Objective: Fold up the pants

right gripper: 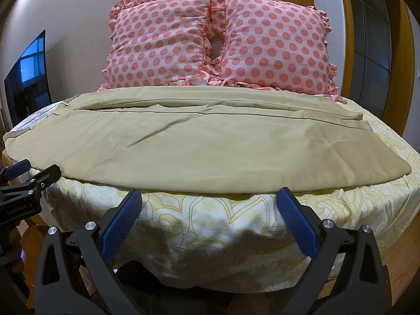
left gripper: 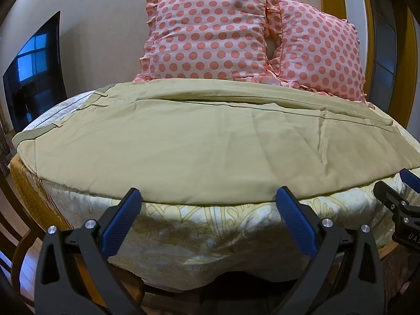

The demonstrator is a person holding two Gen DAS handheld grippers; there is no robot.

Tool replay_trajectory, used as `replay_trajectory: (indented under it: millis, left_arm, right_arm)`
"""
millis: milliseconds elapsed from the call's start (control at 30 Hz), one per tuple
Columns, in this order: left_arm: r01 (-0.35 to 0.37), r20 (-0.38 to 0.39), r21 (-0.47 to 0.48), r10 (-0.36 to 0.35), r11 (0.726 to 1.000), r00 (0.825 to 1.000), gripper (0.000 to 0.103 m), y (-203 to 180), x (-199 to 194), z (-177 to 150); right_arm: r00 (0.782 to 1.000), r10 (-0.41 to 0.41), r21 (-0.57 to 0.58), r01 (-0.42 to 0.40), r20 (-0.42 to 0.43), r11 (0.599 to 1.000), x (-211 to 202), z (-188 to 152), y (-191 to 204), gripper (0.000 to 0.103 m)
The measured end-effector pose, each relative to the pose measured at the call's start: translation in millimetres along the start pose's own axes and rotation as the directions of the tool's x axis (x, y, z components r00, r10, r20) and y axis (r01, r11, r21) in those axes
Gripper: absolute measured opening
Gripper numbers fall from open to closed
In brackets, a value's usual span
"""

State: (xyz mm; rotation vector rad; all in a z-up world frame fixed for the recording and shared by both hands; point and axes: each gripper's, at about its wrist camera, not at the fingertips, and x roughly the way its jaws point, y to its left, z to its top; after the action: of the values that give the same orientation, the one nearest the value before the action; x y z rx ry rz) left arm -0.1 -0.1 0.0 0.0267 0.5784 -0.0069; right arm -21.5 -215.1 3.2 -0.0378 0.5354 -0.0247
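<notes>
Khaki pants lie flat across the bed, waistband at the left, leg hems at the right, one leg lying over the other; they also show in the right wrist view. My left gripper is open and empty, just short of the pants' near edge. My right gripper is open and empty at the near edge too, further right. The right gripper shows at the right edge of the left wrist view. The left gripper shows at the left edge of the right wrist view.
The bed has a yellow patterned sheet hanging over its front. Two pink polka-dot pillows lean against the wall behind the pants. A dark TV screen stands at the left. A wooden door frame is at the right.
</notes>
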Motion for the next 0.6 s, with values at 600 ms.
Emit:
replay_trajectory:
  millis: [600]
  left_arm:
    - [0.0,0.001,0.0,0.0,1.0,1.0,0.101,0.0,0.0,0.0]
  right_arm:
    - [1.0,0.001,-0.002,-0.001,0.0,1.0,-1.1,0.7,2.8,0.102]
